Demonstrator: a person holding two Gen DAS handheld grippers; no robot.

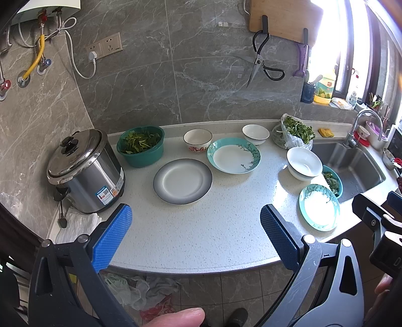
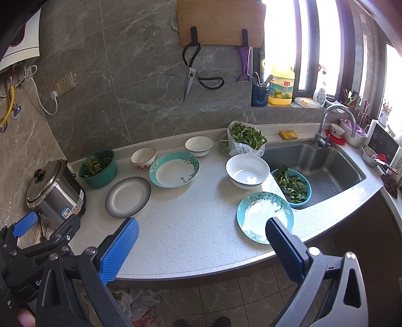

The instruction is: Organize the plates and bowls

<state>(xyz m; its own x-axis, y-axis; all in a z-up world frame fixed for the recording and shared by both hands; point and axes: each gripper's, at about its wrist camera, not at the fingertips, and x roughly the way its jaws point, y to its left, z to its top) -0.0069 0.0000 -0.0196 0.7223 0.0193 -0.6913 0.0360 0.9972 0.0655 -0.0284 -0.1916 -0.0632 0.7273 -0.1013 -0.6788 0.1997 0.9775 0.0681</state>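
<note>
Both grippers, left (image 1: 196, 223) and right (image 2: 202, 239), hang empty with fingers apart before the bench's front edge. Teal plate (image 2: 263, 216) lies at the front edge by the sink (image 2: 326, 166); grey plate (image 1: 182, 181) mid-bench; second teal plate (image 1: 233, 156) and three bowls (image 1: 304, 163) (image 1: 197, 139) (image 1: 255, 134) toward the back edge.

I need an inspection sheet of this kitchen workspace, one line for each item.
Surface: speckled white countertop, centre bare.
Job's things: grey-rimmed plate; two teal plates, apart; large white bowl; small white bowl; flowered bowl. None stacked.
Clutter: rice cooker, green basin of greens, bag of greens, teal colander at the sink edge.
Grippers: left gripper and right gripper, jaws open, empty, above the front edge.
Cables: white cord plugged into wall socket.
Surroundings: scissors, cutting board on wall; rags on floor.
</note>
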